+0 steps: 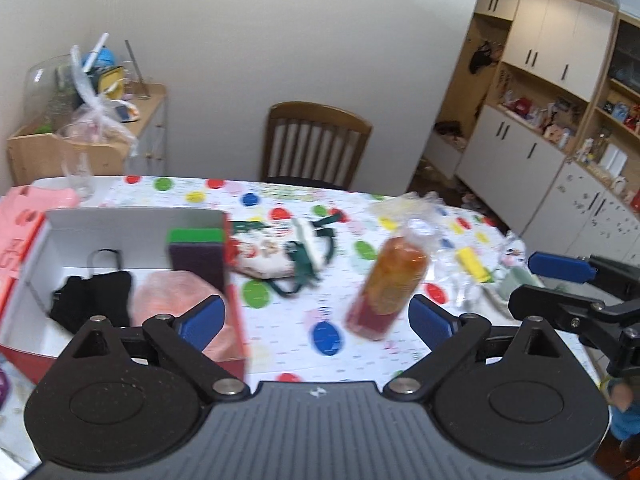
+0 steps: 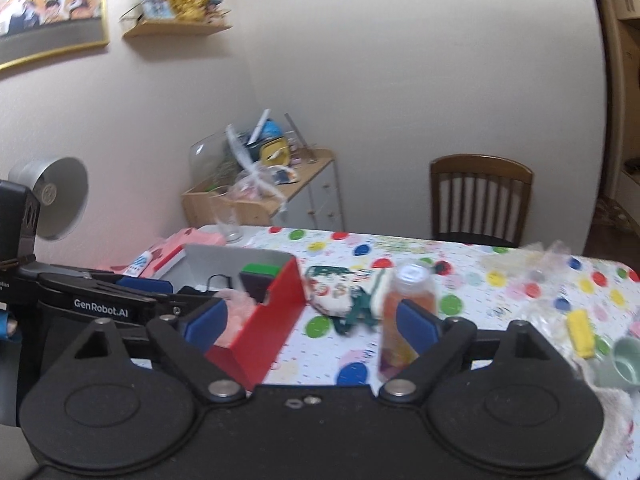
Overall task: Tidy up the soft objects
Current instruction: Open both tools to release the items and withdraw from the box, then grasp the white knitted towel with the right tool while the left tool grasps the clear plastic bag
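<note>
A red box with a white inside point(image 1: 236, 304) point(image 2: 276, 312) stands at the table's left. In it lie a black cloth point(image 1: 94, 300), a pink soft item point(image 1: 172, 296) point(image 2: 236, 308) and a green-topped dark sponge point(image 1: 196, 254) point(image 2: 258, 278). A patterned fabric piece with green straps point(image 1: 280, 260) point(image 2: 336, 296) lies on the dotted tablecloth beside the box. My left gripper point(image 1: 316, 322) is open and empty above the table, near the box's right wall. My right gripper point(image 2: 310, 320) is open and empty; it also shows at the right of the left wrist view point(image 1: 568, 280).
An orange drink bottle point(image 1: 388, 284) point(image 2: 404, 316) stands mid-table. A yellow item point(image 1: 474, 266) point(image 2: 580, 330), clear plastic wrap point(image 2: 536, 256) and a pale green cup point(image 2: 622, 362) lie at the right. A glass point(image 1: 82, 178) and pink items point(image 1: 40, 200) are at the far left. A wooden chair point(image 1: 316, 142) stands behind.
</note>
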Tool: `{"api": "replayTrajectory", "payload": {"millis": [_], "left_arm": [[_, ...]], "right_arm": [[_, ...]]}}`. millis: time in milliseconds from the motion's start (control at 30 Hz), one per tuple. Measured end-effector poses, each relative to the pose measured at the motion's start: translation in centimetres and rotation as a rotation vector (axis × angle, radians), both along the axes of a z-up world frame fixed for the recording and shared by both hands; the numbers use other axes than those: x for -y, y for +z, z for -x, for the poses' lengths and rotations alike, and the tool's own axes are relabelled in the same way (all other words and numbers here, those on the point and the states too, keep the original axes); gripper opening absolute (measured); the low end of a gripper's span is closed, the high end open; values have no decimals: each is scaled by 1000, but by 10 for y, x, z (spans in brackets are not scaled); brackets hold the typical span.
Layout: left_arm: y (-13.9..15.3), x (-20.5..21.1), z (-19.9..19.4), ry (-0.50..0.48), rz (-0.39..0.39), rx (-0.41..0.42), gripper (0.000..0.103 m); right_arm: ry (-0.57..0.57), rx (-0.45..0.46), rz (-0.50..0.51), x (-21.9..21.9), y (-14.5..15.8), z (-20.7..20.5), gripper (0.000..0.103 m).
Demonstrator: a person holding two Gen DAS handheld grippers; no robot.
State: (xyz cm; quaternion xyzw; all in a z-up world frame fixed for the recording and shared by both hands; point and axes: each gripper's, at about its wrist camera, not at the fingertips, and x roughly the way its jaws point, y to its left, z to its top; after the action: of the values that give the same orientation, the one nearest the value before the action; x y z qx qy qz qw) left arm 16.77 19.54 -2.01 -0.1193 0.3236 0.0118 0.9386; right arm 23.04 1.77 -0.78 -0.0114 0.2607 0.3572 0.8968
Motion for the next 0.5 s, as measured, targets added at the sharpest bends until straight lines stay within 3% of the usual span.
{"api": "replayTrajectory", "payload": {"millis": [200,500], "left_arm": [[1,49,-14,-57,17,29,103],[-9,119,-48,-145,45,24,103]], "right_arm": [[-88,9,-3,56,-8,0,101],[-214,0,22,136,-30,-11,103]]}}
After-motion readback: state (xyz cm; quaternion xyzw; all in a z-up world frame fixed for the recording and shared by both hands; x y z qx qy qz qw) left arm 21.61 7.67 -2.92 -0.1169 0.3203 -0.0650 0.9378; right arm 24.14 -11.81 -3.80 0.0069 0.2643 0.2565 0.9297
